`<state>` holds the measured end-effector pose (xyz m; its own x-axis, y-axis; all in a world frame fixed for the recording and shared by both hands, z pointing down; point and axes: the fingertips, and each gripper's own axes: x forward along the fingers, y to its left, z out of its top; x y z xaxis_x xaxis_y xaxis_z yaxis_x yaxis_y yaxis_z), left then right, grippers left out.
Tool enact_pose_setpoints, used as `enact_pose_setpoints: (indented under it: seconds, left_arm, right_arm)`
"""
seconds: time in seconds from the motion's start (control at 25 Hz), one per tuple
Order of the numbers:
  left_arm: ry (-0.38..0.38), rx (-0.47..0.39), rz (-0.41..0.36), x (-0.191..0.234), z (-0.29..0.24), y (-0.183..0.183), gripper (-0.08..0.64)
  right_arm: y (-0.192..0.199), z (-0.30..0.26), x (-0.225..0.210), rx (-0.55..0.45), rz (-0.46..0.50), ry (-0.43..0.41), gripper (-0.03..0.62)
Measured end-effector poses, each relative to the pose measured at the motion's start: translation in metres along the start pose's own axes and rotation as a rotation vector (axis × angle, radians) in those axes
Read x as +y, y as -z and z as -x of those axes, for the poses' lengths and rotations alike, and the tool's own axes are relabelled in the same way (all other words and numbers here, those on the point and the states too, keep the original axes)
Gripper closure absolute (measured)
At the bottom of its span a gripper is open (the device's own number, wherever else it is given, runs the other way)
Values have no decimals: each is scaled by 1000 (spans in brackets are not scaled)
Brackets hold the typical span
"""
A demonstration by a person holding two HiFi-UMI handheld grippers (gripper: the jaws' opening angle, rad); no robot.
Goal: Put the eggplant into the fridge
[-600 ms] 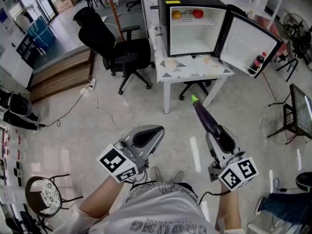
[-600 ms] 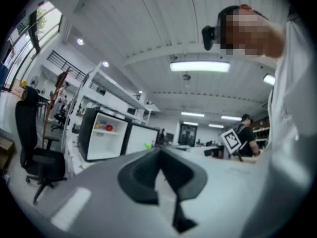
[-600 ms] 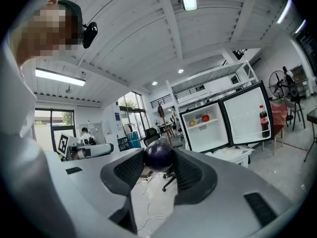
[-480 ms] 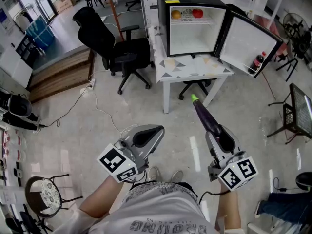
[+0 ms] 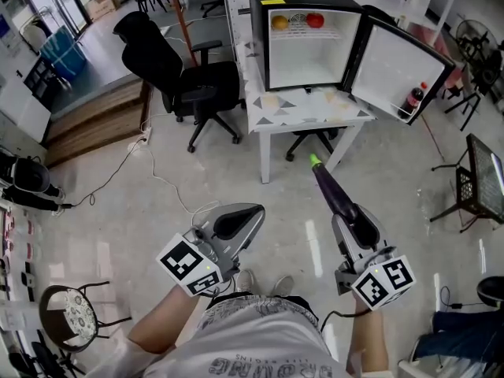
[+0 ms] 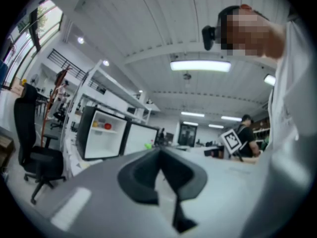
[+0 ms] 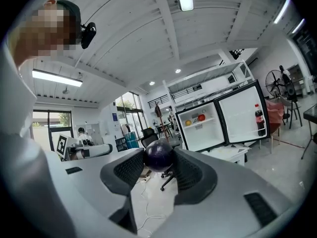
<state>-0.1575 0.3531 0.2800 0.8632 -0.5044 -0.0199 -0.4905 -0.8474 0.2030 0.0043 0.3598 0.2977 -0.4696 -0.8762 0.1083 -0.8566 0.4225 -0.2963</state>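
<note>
A long dark purple eggplant [image 5: 334, 190] with a green stem end sticks out forward from my right gripper [image 5: 356, 224], whose jaws are shut on its thick end. In the right gripper view the eggplant [image 7: 158, 156] shows end-on, pressed between the two black pads. The small black fridge [image 5: 303, 34] stands on a white table [image 5: 303, 109] ahead, its door [image 5: 398, 61] swung open to the right; an orange and a red fruit lie on its top shelf. My left gripper [image 5: 239, 220] hangs low at the left, its jaws together and empty [image 6: 159, 168].
A black office chair [image 5: 177, 73] stands left of the table. A cola bottle [image 5: 413, 99] sits in the fridge door. A cable [image 5: 161, 172] runs across the pale floor. A black wire rack [image 5: 479, 183] is at the right, a round stool [image 5: 77, 315] at the lower left.
The fridge and table have slid slightly up and left in the head view. Both grippers hold their places; the eggplant stays gripped.
</note>
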Motion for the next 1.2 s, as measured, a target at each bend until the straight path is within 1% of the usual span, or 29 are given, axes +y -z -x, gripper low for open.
enact_pose_setpoints:
  seconds: [0.2, 0.52, 0.8, 1.0, 1.2]
  left_arm:
    - [-8, -3, -5, -10, -5, 2, 552]
    - [-35, -10, -11, -28, -10, 7, 552]
    - [-60, 3, -21, -45, -15, 16, 552]
    - [-83, 5, -27, -52, -20, 17, 552]
    - [-85, 8, -31, -54, -31, 19, 552]
  right_arm:
    - [1, 9, -5, 13, 44, 5, 414]
    - [5, 29, -22, 12, 11, -12, 414]
    - [7, 45, -36, 3, -2, -25, 414]
    - [7, 57, -47, -5, -18, -34, 414]
    - [6, 64, -60, -8, -24, -28, 414]
